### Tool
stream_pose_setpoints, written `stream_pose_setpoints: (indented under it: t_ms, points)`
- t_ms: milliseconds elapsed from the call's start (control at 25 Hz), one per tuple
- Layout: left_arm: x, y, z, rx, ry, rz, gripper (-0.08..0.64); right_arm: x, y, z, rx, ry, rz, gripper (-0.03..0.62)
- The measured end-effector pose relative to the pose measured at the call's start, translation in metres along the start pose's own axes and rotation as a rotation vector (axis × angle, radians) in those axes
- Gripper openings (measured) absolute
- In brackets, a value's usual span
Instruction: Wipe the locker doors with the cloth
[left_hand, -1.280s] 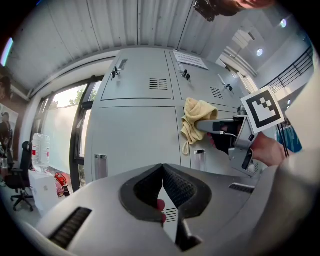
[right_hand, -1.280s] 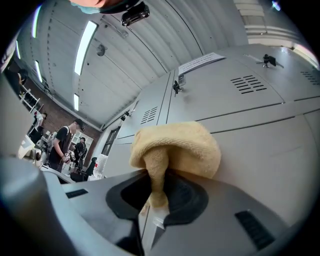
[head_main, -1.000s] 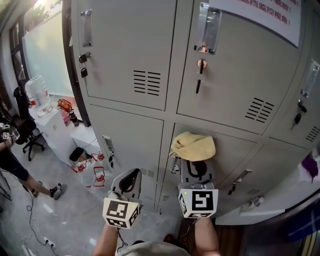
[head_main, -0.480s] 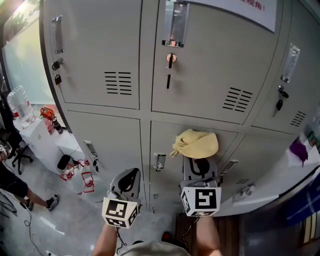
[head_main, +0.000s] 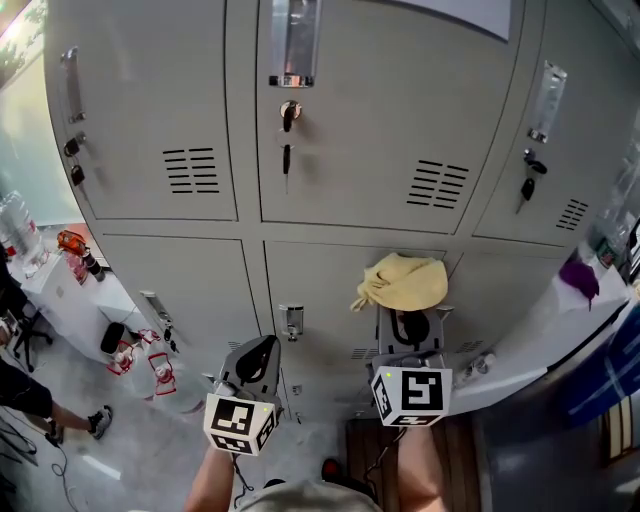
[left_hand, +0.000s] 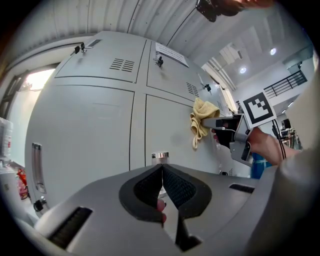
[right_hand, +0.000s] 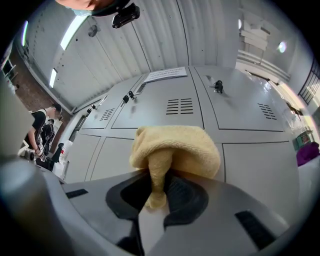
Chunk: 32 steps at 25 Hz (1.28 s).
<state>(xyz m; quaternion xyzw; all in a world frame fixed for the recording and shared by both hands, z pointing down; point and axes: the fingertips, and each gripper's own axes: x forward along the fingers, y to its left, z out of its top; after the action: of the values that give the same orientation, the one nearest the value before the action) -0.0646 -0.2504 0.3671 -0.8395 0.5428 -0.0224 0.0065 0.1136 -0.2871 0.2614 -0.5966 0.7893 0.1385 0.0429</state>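
Right claw: the right claw (right_hand: 159, 187) is clamped on a narrow twisted tail of the yellow cloth (right_hand: 175, 147), and the rest bunches up as a loose ball above the jaws.
Left claw: the left claw (left_hand: 162, 172) has its jaws pressed together with nothing between them. It sits at lower centre-left of the head view, away from the doors.
Cloth position: centre-right of the head view, at the top of a lower door among the grey locker doors (head_main: 330, 210). It seems to be resting on the metal.
Risk, slipping: only the thin tail is pinched, so pressing and dragging could probably pull it out and drop the cloth to the floor.
Risk, scraping: if the ball rolls aside, the hard jaw tips may well rub the paint directly.
Risk, snagging: a sweep left towards the latch (head_main: 291, 322), or up to the key (head_main: 289, 115) at upper centre, could catch the loose folds.
Risk, coverage: a bunched cloth likely wipes only a narrow stripe.
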Motion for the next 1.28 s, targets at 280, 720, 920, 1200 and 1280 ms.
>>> stream_pose_setpoints:
  t_ms: [280,720,920,1200,1280]
  points:
    - [0.007,-0.011,-0.003,-0.004,0.006,-0.03,0.023,-0.01,-0.032,-0.004,-0.018,0.019,-0.068,0.075]
    - [0.007,-0.012,-0.004,-0.011,0.006,-0.03,0.023,-0.019,-0.026,-0.001,-0.032,0.006,-0.05,0.075]
    - [0.005,-0.011,-0.009,-0.013,0.012,-0.031,0.023,-0.032,0.005,-0.002,-0.063,-0.004,0.021,0.075]
    - [-0.001,-0.002,-0.018,-0.022,0.029,-0.023,0.023,-0.041,0.051,-0.024,-0.035,0.058,0.094,0.075]
    - [-0.004,0.001,-0.022,-0.025,0.037,-0.02,0.023,-0.043,0.063,-0.031,-0.021,0.07,0.117,0.075]
